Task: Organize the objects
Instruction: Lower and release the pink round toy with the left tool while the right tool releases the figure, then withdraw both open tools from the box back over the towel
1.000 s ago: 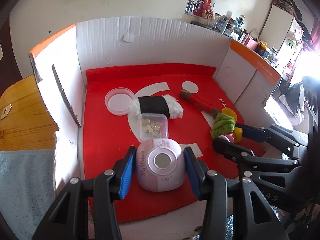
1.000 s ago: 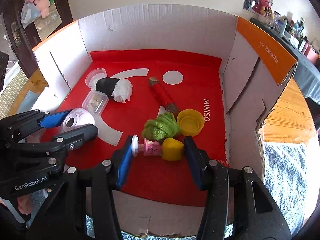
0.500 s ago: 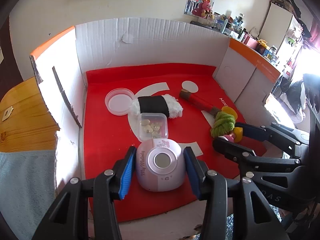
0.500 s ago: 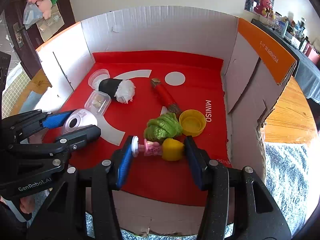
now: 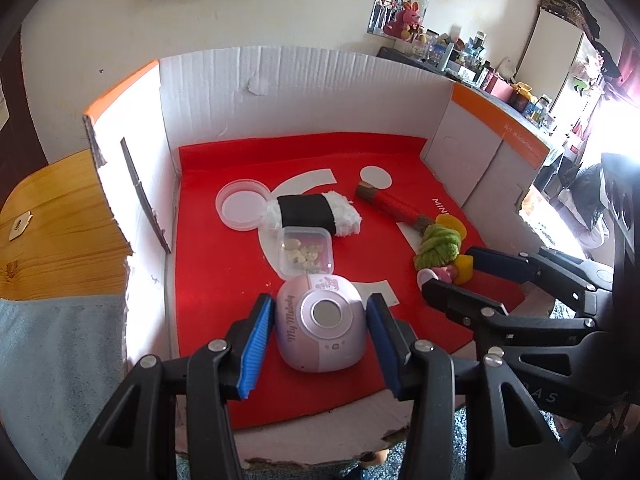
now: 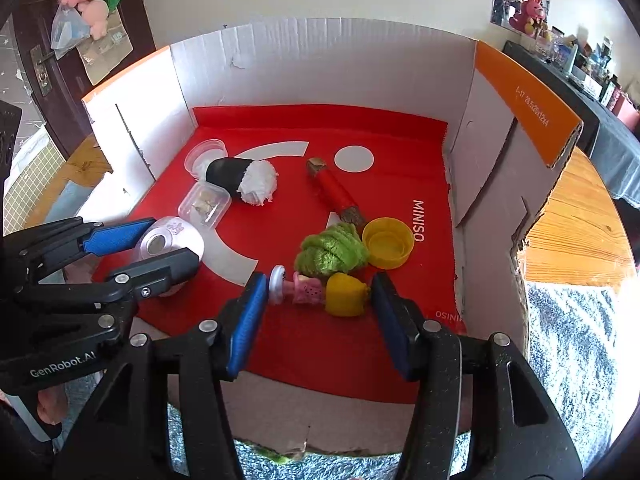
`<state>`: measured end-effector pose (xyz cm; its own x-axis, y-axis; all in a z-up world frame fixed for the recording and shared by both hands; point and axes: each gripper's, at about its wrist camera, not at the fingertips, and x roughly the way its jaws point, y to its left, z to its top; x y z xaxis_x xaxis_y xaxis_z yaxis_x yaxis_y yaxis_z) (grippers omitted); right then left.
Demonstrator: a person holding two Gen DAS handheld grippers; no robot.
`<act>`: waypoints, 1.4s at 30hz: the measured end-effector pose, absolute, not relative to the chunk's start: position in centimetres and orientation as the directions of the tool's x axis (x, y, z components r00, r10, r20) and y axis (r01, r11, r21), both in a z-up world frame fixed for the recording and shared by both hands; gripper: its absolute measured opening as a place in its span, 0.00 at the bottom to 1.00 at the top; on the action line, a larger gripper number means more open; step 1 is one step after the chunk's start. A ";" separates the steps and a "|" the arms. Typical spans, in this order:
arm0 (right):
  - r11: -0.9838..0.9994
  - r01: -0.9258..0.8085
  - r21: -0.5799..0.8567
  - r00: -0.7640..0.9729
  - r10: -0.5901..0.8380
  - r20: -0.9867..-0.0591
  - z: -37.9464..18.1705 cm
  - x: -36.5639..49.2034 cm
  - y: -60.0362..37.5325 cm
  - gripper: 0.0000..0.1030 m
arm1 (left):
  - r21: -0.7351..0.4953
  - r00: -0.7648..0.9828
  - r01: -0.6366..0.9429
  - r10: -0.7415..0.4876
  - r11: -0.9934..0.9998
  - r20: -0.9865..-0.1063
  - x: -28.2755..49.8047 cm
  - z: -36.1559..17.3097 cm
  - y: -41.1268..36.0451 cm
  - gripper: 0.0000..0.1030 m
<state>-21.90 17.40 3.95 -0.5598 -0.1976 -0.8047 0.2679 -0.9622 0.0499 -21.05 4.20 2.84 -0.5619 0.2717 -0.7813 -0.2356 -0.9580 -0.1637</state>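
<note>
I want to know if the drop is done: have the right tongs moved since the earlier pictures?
Yes. The right tongs have just been opening: beside the unmoved doll lying between them, gaps now show at both pads. The tongs themselves have not shifted.

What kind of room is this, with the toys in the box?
Probably someone's home, a lived-in room. A wooden table holds the cardboard box, a plush toy sits by a mirror, and a crowded shelf lines the wall.

Pink speaker (image 5: pixel 320 322) sits upright near box's (image 5: pixel 280 92) front edge; yellow-haired doll (image 6: pixel 320 290) lies sideways front-right.
</note>
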 end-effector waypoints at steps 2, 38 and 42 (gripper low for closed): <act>-0.962 0.270 0.048 -0.562 -0.198 -0.803 4.1 -21.7 17.3 0.53 | -0.162 -0.562 -0.237 0.272 -0.958 -0.781 -20.9 2.9 4.2 0.48; -0.956 0.289 0.059 -0.624 -0.235 -0.745 6.4 -17.0 17.7 0.68 | -0.178 -0.629 -0.220 0.279 -0.959 -0.725 -14.9 5.1 2.7 0.59; -0.955 0.290 0.056 -0.634 -0.236 -0.737 6.7 -16.5 17.7 0.71 | -0.179 -0.637 -0.223 0.282 -0.958 -0.717 -14.3 5.4 2.7 0.59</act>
<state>-16.46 17.69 6.66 -0.6337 -0.2356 -0.7368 0.2898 -0.9554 0.0563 -14.32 2.65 5.37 -0.6371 0.2818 -0.7175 -0.2228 -0.9584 -0.1785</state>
